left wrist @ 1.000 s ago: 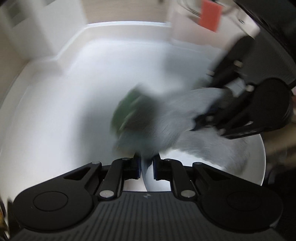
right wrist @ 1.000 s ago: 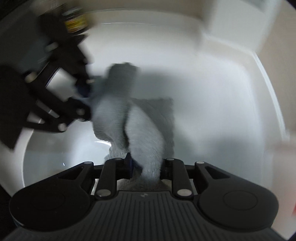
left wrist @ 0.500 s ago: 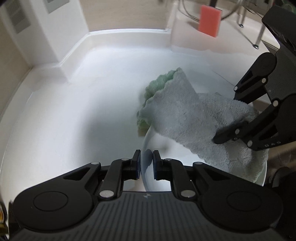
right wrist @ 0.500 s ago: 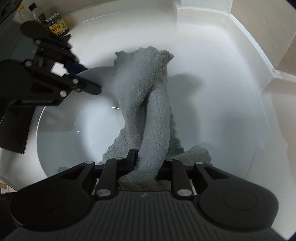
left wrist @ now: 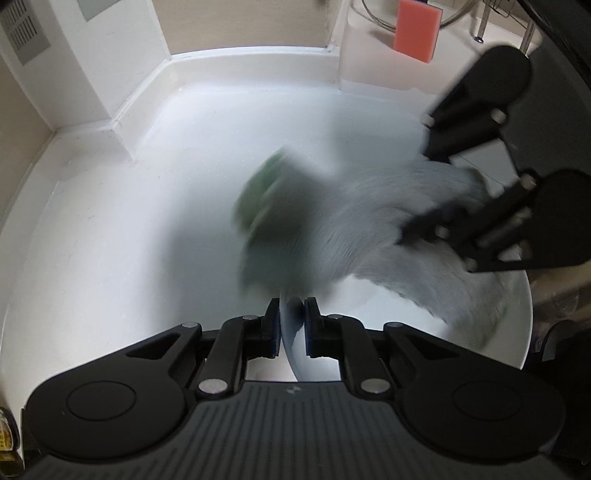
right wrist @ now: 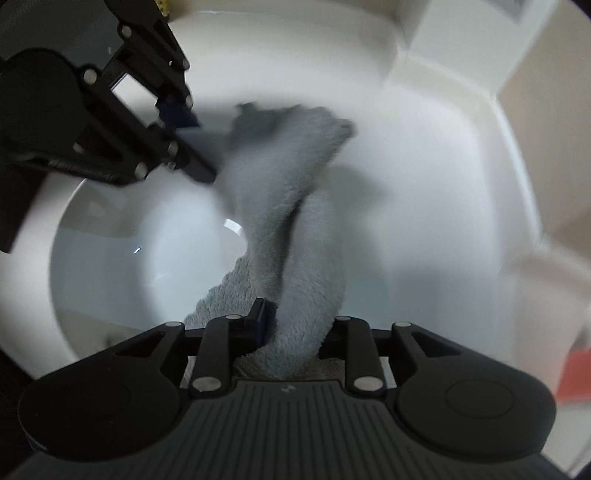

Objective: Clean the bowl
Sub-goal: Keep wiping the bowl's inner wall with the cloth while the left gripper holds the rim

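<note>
A white bowl (left wrist: pixel 524 332) rests on a white surface, and my left gripper (left wrist: pixel 291 314) has its rim between the pads, the jaws closing on it. A grey cloth (left wrist: pixel 369 236) with a green underside (left wrist: pixel 258 199) sweeps over the bowl's far rim, blurred by motion. In the left wrist view my right gripper (left wrist: pixel 417 192) comes in from the right above the bowl. In the right wrist view the twisted cloth (right wrist: pixel 280 192) runs from my right gripper (right wrist: pixel 295 321) across the bowl (right wrist: pixel 110 240); it fills the jaws, which are opening. My left gripper (right wrist: pixel 195 147) shows at the upper left.
The white surface (left wrist: pixel 147 221) has a raised lip and meets a wall corner at the back. A pink sponge (left wrist: pixel 417 31) leans by a wire rack (left wrist: pixel 480 22) at the back right.
The cloth has swung across the bowl and its far end is now blurred. The right gripper has rolled and shifted over the bowl. The left gripper stays on the rim.
</note>
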A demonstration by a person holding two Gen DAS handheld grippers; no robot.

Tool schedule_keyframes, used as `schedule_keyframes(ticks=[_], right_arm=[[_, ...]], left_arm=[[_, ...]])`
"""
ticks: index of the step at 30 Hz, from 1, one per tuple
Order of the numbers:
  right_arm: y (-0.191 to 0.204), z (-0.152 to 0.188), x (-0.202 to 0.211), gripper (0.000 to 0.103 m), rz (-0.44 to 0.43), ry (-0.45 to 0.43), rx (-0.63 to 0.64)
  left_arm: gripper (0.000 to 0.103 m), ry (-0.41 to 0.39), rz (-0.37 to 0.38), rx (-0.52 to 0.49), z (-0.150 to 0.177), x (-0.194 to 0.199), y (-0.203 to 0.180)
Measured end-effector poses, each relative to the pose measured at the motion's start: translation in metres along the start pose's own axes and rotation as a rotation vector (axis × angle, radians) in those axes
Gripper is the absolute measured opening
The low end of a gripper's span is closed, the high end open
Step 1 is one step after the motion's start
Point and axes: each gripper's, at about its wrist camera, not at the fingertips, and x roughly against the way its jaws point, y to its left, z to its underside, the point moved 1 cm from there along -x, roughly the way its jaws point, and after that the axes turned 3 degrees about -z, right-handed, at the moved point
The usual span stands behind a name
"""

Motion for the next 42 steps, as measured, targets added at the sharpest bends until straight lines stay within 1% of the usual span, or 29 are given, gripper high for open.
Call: schedule_keyframes(ticks=[2,4,5,9,11,15,17,20,22,23,25,27,28,30,34,35,36,38,40,42], right_arm=[[-0.002,-0.01,-0.001,0.02,-0.003,-0.03,0.012],[-0.006,-0.015,-0.004,0.021,-0.02,-0.039,-0.004],[-0.008,-0.016,-0.005,0.021,-0.031,-0.038,-0.023],[-0.021,0.0,-0.008,0.018,-0.074,0.062,-0.234],[-0.021,0.013,-0.007,0.017,-0.1,0.097,-0.321],[-0.014,0.03,0.0,0.017,-0.141,0.092,-0.367],[-0.012,0.032,0.001,0.017,-0.142,0.078,-0.361],[-0.01,0.035,0.002,0.018,-0.143,0.059,-0.347],[-0.008,0.038,0.003,0.018,-0.157,0.053,-0.332],[-0.008,0.039,0.003,0.018,-0.168,0.051,-0.324],[-0.005,0.041,0.005,0.018,-0.172,0.051,-0.294],[-0.006,0.041,0.008,0.019,-0.179,0.058,-0.264],[-0.006,0.038,0.008,0.02,-0.186,0.065,-0.245],[-0.005,0.034,0.007,0.02,-0.173,0.067,-0.206],[0.0,0.016,0.002,0.021,-0.065,0.041,-0.049],[0.006,0.01,0.006,0.021,-0.044,0.021,-0.02],[0.006,0.006,0.005,0.021,-0.043,0.007,-0.008],[0.002,-0.008,-0.001,0.023,-0.082,-0.021,0.004],[-0.007,-0.011,-0.006,0.025,-0.135,-0.003,-0.054],[-0.017,-0.011,-0.009,0.022,-0.18,0.023,-0.139]], left_arm=[[0.011,-0.004,-0.003,0.013,0.002,0.001,0.0],[0.011,-0.009,-0.004,0.03,0.003,0.002,0.001],[0.01,-0.02,0.002,0.066,0.006,0.003,0.003],[0.01,-0.036,-0.013,0.144,0.012,0.004,0.004],[0.011,-0.036,-0.027,0.144,0.013,0.005,0.001],[0.012,-0.009,-0.039,0.101,0.007,0.003,-0.004],[0.012,-0.004,-0.037,0.048,0.007,0.005,-0.003],[0.012,-0.036,0.0,0.026,0.001,0.005,0.0],[0.013,-0.027,0.027,0.023,-0.004,0.004,0.0],[0.015,-0.02,0.028,0.011,-0.005,0.003,-0.001],[0.016,-0.012,0.02,-0.05,-0.007,0.002,-0.007],[0.015,0.0,0.036,-0.022,-0.005,0.001,-0.003],[0.013,0.0,0.028,-0.017,-0.003,0.002,-0.004],[0.012,0.001,0.012,-0.005,0.002,0.005,-0.007],[0.011,-0.004,-0.019,0.0,0.011,0.009,-0.01],[0.01,-0.011,-0.017,0.014,0.015,0.011,-0.011],[0.01,-0.019,-0.015,0.028,0.019,0.012,-0.011],[0.009,-0.034,-0.012,0.066,0.026,0.015,-0.01],[0.009,-0.051,-0.021,0.13,0.036,0.018,-0.007],[0.009,-0.07,-0.04,0.212,0.046,0.021,-0.004]])
